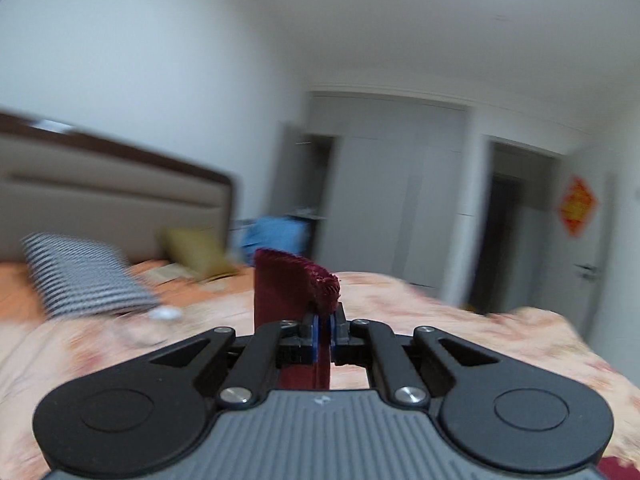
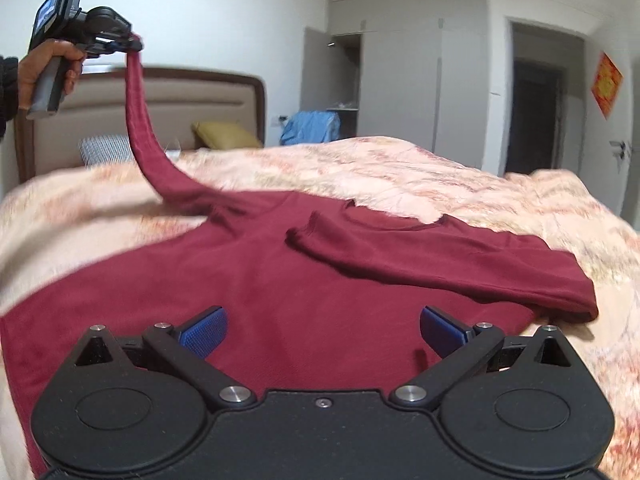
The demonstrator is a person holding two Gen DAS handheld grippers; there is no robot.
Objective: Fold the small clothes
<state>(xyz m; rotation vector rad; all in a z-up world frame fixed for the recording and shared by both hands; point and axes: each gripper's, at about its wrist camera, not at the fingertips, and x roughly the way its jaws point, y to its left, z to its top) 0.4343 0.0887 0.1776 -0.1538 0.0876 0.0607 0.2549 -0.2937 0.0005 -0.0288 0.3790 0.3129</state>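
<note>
While clamped on raised sleeve [image 2: 138,120], left gripper [image 1: 325,322] risks dragging shirt [image 2: 260,280] askew, seemingly; right gripper [image 2: 323,330] splayed, empty.

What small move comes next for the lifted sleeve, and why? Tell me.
Probably carry the left gripper across and lay its sleeve over the maroon shirt. The right sleeve already lies folded across the chest, and the right gripper hangs open.

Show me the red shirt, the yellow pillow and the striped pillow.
red shirt [image 2: 280,300], right wrist view, on its body
yellow pillow [image 2: 226,136], right wrist view, on its face
striped pillow [image 1: 86,276], left wrist view, on its face
</note>
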